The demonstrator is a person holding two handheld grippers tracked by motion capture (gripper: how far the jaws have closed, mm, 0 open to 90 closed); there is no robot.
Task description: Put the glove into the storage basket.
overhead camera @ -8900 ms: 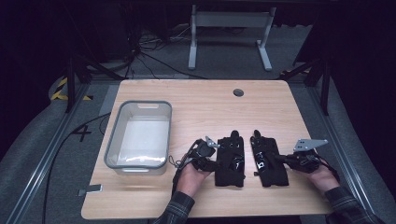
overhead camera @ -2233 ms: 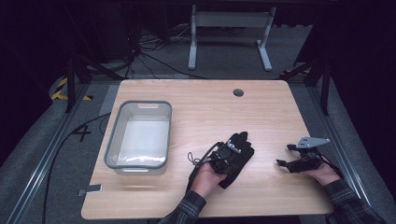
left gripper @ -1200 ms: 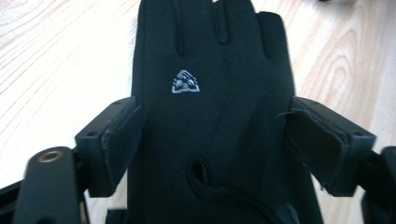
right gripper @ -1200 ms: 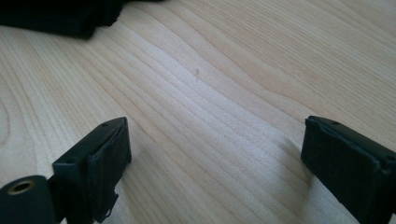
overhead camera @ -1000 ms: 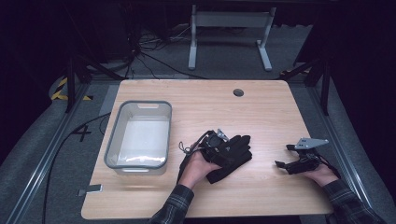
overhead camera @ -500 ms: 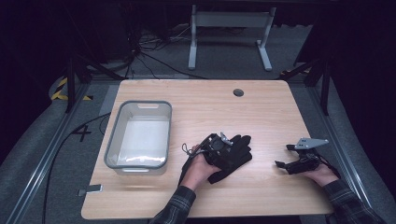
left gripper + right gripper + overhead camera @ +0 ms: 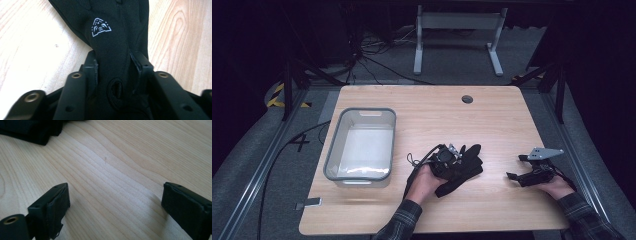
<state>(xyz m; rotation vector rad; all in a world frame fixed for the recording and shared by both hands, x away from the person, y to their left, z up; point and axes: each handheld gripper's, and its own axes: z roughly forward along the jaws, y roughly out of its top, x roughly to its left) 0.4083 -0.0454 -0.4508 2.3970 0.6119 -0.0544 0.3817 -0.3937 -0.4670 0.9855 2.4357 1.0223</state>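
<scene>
A pile of black gloves (image 7: 464, 170) lies on the wooden table (image 7: 492, 115), right of its middle. My left gripper (image 7: 451, 157) sits on the pile's left end. In the left gripper view its jaws have just been closing and now pinch a black glove (image 7: 117, 25) with a white triangular logo; the fabric bulges between the pads (image 7: 93, 67). My right gripper (image 7: 514, 175) rests near the table's right edge, pointing left toward the gloves. Its jaws stand wide open over bare wood (image 7: 115, 202), and a corner of the gloves (image 7: 32, 131) shows at the upper left.
A clear plastic bin (image 7: 362, 112) stands on the left half of the table, a hand's width from the left hand. A round cable hole (image 7: 467, 99) sits near the far edge. A metal stand (image 7: 457, 20) stands on the floor beyond the table.
Much earlier two gloves lay side by side between both grippers; now they are one pile under the left gripper. In the last second both hands stayed where they were.
</scene>
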